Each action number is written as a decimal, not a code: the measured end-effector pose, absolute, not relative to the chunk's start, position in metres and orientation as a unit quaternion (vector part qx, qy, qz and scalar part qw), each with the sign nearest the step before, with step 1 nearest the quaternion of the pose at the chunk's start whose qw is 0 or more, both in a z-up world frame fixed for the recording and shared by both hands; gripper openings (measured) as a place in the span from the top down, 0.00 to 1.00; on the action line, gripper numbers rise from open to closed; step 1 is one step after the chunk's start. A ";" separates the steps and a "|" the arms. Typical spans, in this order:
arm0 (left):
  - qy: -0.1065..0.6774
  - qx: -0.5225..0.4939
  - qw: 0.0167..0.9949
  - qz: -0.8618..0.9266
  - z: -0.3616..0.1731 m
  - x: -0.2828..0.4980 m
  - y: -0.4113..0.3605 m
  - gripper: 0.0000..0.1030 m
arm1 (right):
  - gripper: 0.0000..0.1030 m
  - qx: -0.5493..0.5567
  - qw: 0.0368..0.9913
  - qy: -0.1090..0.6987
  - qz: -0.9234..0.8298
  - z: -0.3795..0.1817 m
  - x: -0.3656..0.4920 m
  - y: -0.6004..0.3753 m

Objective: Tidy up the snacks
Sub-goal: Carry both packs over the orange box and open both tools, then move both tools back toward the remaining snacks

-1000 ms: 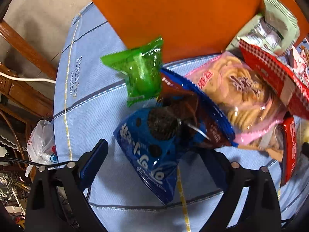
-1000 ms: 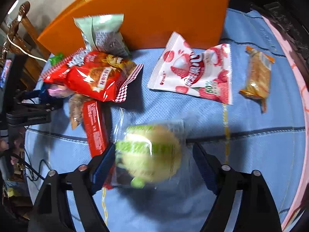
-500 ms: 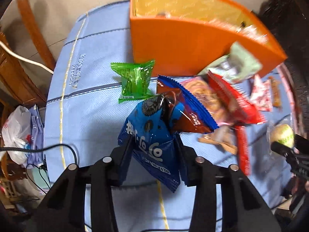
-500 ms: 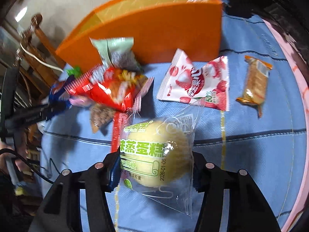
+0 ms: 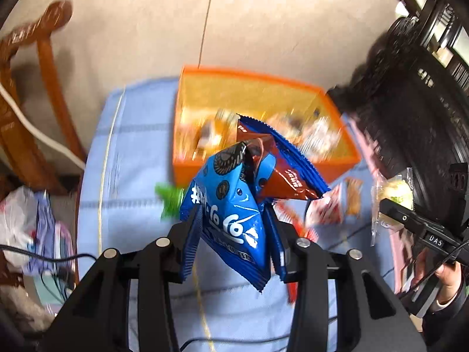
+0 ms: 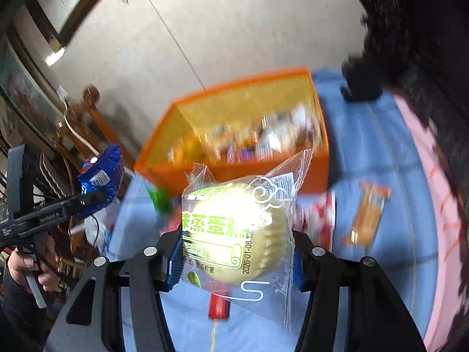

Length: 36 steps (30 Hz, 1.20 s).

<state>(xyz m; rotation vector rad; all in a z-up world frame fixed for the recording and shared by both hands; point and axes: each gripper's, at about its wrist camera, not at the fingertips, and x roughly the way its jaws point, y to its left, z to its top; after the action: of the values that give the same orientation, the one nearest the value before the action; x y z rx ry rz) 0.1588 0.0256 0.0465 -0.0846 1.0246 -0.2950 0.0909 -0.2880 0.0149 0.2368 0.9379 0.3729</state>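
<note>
The left gripper (image 5: 234, 231) is clamped on a blue cookie packet (image 5: 231, 220), pinched low on the bag so that its long axis runs up and away from the fingers, the crimped top leaning toward the far side. A brown-and-blue packet (image 5: 281, 167) rides against the blue one's upper end; whether the jaws hold it too I cannot tell. The right gripper (image 6: 234, 252) is closed on a clear-wrapped steamed cake (image 6: 237, 231), the round cake sitting squarely between the pads with the wrapper's loose corners sticking out above and below.

Both loads hang above the blue tablecloth (image 5: 137, 182), with blurred loose snacks lying under them: a small green packet (image 5: 171, 202) toward the left edge, a red-and-white strawberry bag (image 6: 319, 223) and an orange wafer bar (image 6: 368, 217) toward the right edge.

Farther off, at the table's far edge, stands the orange box (image 6: 234, 173), open on top and already part filled. It lies straight ahead of both claws and lower than the held packets, so the coming move looks like a forward carry over its near wall. In the left wrist view the blue packet's top already overlaps the box's near wall, so the left side seems the nearer one.
</note>
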 end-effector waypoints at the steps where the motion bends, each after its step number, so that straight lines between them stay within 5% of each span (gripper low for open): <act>1: 0.484 -0.040 0.863 -0.141 0.051 0.166 0.023 0.60 | 0.45 0.113 0.875 0.436 0.179 0.024 0.102 -0.288; 13: 0.499 -0.020 0.859 -0.115 0.032 0.282 -0.026 0.57 | 0.42 0.123 0.885 0.423 0.150 0.016 0.228 -0.265; 14: 0.500 -0.020 0.859 -0.107 0.027 0.284 -0.027 0.51 | 0.40 0.122 0.882 0.430 0.147 0.010 0.232 -0.263; 16: 0.504 -0.003 0.861 -0.063 0.022 0.285 -0.028 0.04 | 0.24 0.126 0.877 0.444 0.131 0.002 0.237 -0.261; 18: 0.486 0.012 0.873 -0.043 0.024 0.277 -0.026 0.04 | 0.14 0.137 0.880 0.438 0.121 0.000 0.227 -0.265; 36: 0.513 -0.004 0.858 -0.018 0.011 0.191 0.029 0.04 | 0.08 0.103 0.872 0.464 0.116 -0.011 0.111 -0.280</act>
<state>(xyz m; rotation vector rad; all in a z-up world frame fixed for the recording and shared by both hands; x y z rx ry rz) 0.1913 0.0291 0.0106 -0.0081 1.0783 -0.0388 0.1112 -0.2799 -0.0109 0.2152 0.9694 0.2422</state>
